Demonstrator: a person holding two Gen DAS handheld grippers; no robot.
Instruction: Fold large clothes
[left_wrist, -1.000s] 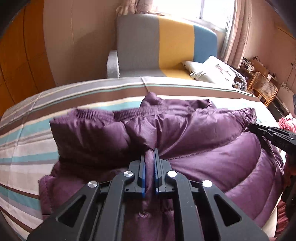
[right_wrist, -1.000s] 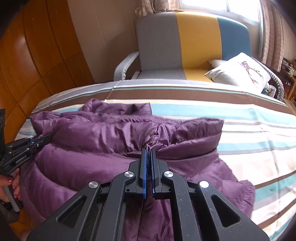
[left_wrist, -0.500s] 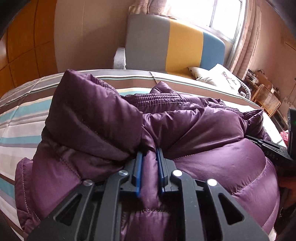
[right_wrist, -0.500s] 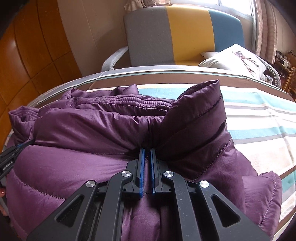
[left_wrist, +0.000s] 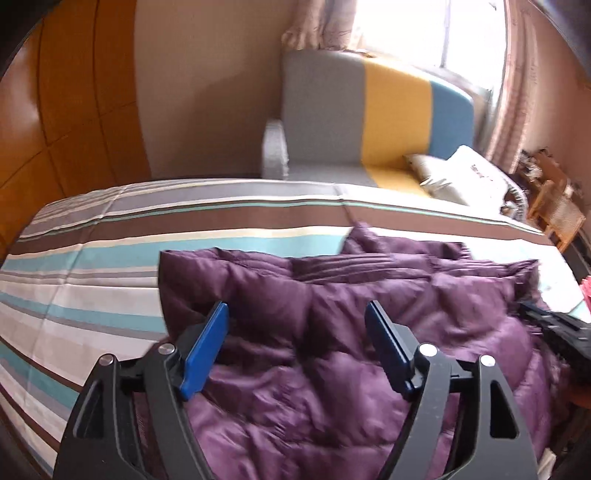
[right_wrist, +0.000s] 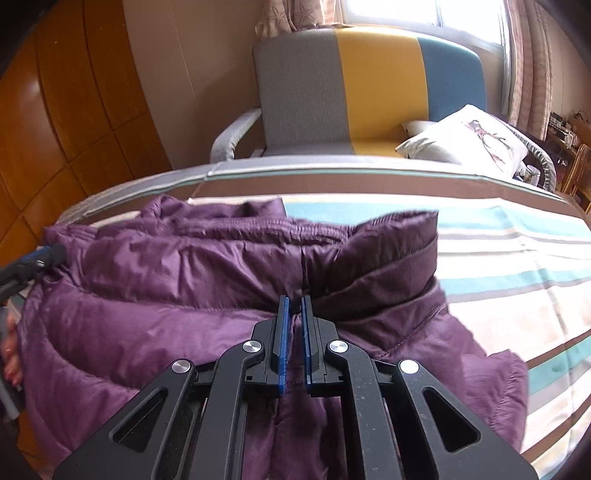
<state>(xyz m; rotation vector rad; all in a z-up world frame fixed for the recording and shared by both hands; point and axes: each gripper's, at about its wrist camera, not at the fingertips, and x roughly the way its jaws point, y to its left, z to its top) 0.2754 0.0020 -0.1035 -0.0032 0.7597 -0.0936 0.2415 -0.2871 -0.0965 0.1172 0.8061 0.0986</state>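
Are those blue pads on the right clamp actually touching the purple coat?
Touching: the right wrist view shows the right gripper pinching a fold of the purple coat between its pads.

A bed (left_wrist: 110, 266) is covered by a sheet striped in brown, grey, cream and teal. Beyond it, a sofa (right_wrist: 369, 88) in grey, yellow and blue panels is set against a beige wall (left_wrist: 207, 88). White cushions (right_wrist: 472, 136) are seen on its seat. Daylight is admitted through a curtained window (left_wrist: 443, 33). Wood panelling (right_wrist: 74, 110) is noted at left, a rattan chair (left_wrist: 561, 210) at right.

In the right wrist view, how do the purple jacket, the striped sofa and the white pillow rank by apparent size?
1. purple jacket, though it lies nearest the camera
2. striped sofa
3. white pillow
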